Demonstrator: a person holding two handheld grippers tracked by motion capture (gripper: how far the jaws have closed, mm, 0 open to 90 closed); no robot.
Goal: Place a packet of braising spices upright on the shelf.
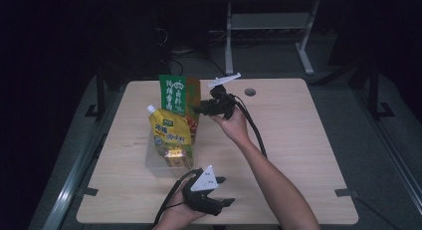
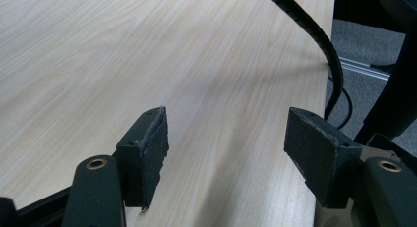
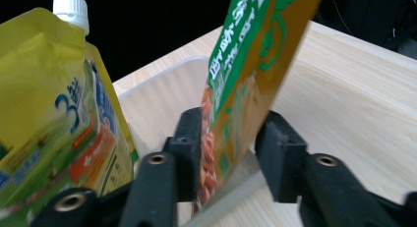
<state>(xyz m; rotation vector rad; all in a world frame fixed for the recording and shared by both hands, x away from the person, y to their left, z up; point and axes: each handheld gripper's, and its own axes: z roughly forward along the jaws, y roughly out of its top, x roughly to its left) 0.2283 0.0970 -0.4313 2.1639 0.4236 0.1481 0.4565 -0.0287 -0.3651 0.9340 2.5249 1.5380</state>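
— Near the far edge of the table (image 1: 298,140), what does the right gripper (image 1: 198,109) do?

— It reaches to the green and orange packet (image 1: 180,98), which stands upright in a clear container (image 1: 154,158). In the right gripper view its jaws stand on both sides of the packet (image 3: 246,79); one jaw touches it, the other is just beside it, so I cannot tell if it really clamps.

— And the yellow pouch (image 1: 169,135)?

— It stands in the same container, on the near side of the packet, white cap up.

— And the left gripper (image 1: 224,190)?

— It is by the near edge, jaws wide apart, holding nothing, above bare wood.
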